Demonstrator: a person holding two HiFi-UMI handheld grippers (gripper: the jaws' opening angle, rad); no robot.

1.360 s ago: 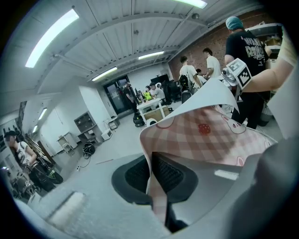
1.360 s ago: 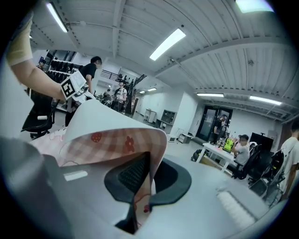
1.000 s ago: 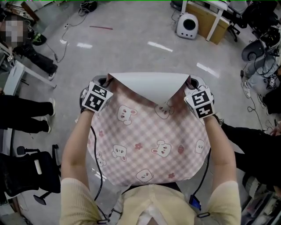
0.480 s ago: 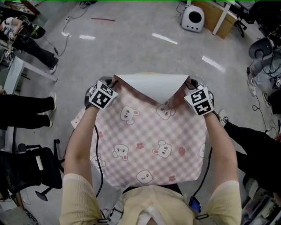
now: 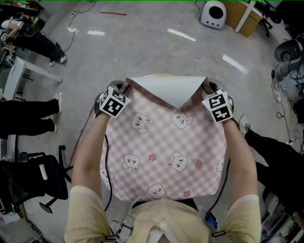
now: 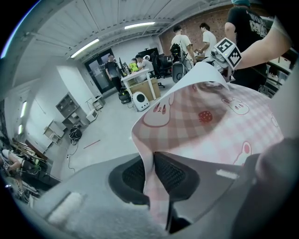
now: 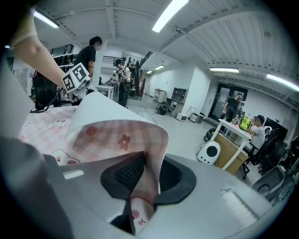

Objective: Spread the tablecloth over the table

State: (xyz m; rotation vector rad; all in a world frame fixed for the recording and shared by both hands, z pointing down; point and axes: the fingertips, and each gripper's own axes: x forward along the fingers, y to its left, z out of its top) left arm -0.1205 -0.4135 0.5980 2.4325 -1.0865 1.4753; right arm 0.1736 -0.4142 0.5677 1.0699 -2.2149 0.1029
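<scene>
A pink checked tablecloth (image 5: 161, 147) with bunny prints stretches from my body to both grippers, and its white underside (image 5: 166, 88) folds over at the far edge. The table under it is almost wholly hidden. My left gripper (image 5: 121, 86) is at the far left corner; in the left gripper view the tablecloth (image 6: 210, 112) still sits pinched between the jaws (image 6: 152, 172), which are opening. My right gripper (image 5: 208, 87) is at the far right corner. Its jaws (image 7: 147, 173) are opening and stand apart, with the tablecloth (image 7: 117, 135) loosely folded between them.
A person's legs (image 5: 23, 118) and an office chair (image 5: 28, 182) are at the left. Another person (image 5: 278, 156) stands close at the right. A white round device (image 5: 212, 13) and a wooden box (image 5: 237, 16) sit on the grey floor far ahead.
Both grippers have carried the far corners slightly forward and down, so the cloth lies flatter and further out. The fold of white underside at the far edge remains.
</scene>
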